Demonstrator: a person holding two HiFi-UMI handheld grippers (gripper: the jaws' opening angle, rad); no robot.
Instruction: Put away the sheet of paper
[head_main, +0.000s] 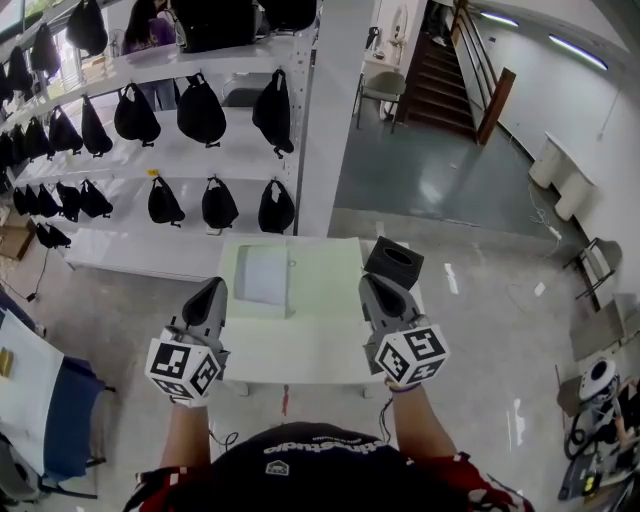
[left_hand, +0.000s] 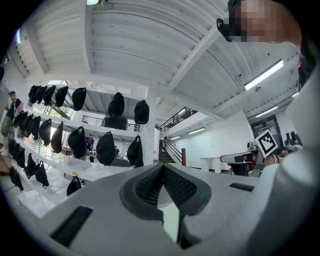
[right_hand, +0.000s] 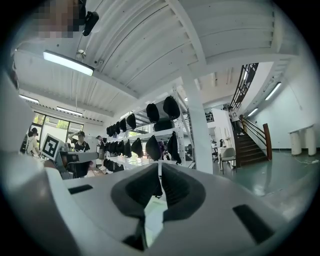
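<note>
We hold both grippers out in front, side by side and apart, pointing roughly level and away from us. The left gripper (head_main: 212, 290) has its jaws closed tip to tip with nothing between them. The right gripper (head_main: 380, 284) has its jaws nearly together, with a thin slit left and nothing in it. The marker cubes, left (head_main: 185, 368) and right (head_main: 411, 355), sit at the rear ends, nearest us. The left forearm (head_main: 186, 436) and right forearm (head_main: 421, 424) are both bare and run roughly parallel.
</note>
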